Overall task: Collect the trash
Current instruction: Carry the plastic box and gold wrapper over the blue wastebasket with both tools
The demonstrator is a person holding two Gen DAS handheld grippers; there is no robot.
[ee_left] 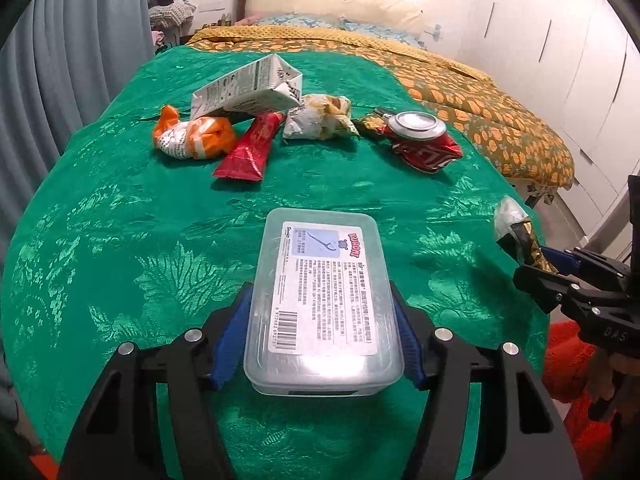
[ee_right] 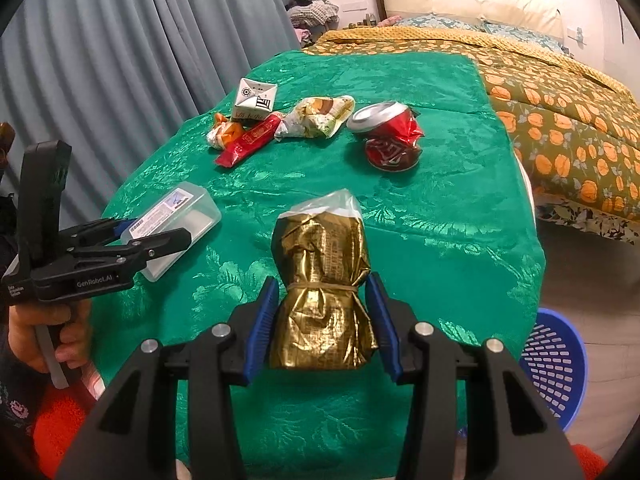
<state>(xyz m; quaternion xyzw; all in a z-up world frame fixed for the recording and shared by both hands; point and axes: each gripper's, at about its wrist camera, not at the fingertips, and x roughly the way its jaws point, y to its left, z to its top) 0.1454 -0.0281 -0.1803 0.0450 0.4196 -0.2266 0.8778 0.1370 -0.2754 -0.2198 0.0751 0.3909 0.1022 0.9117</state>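
My left gripper is shut on a clear plastic box with a white label, held above the green cloth; the box also shows in the right wrist view. My right gripper is shut on a gold foil packet tied with a rubber band; the packet also shows in the left wrist view. Farther back lie a white carton, an orange wrapper, a red wrapper, a crumpled yellow-white bag and a crushed red can.
A table with a green cloth stands before a bed with an orange-patterned cover. Grey curtains hang at the left. A blue perforated basket stands on the floor, right of the table.
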